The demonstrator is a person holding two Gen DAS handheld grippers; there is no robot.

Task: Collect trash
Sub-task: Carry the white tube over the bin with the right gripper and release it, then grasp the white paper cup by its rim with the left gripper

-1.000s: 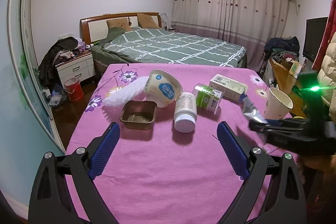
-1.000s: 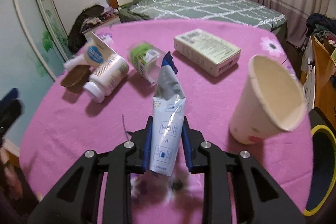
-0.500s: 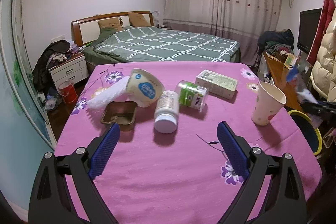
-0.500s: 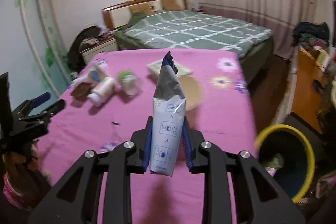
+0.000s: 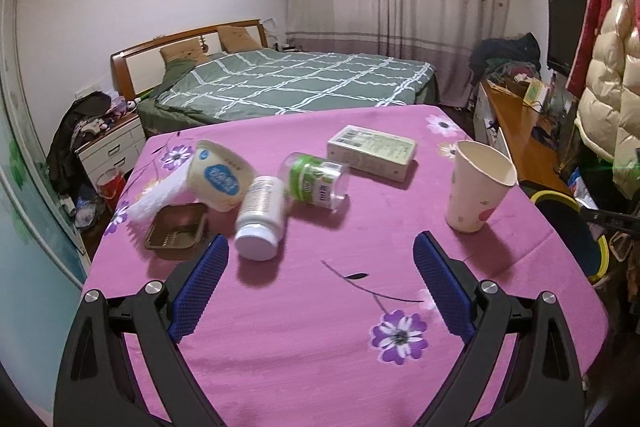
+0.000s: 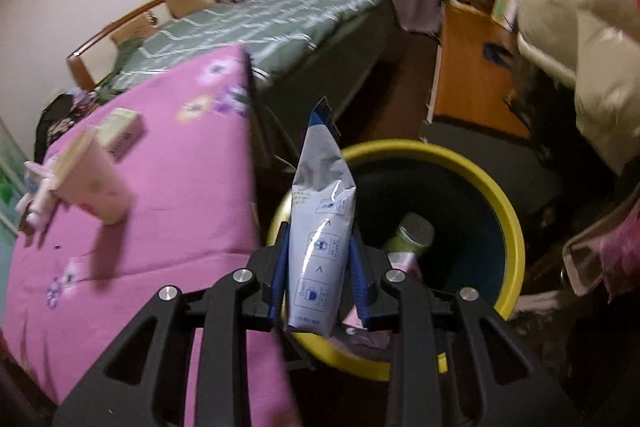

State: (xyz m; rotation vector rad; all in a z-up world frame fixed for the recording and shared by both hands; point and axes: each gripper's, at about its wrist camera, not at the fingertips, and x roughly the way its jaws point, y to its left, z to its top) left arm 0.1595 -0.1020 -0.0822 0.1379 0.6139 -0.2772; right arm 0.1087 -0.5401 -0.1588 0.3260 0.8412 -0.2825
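Table (image 5: 320,307): tray (image 5: 176,231), tub (image 5: 221,175), bottle (image 5: 262,218) at left; jar (image 5: 316,179), box (image 5: 372,151) mid; cup (image 5: 478,197) at right. Bin (image 6: 508,211) on floor beside table, w/ can (image 6: 410,233) inside.

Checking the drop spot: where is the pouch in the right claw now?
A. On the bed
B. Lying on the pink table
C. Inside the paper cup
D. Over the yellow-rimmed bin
D: the right claw grips the pouch upright above the yellow-rimmed bin.
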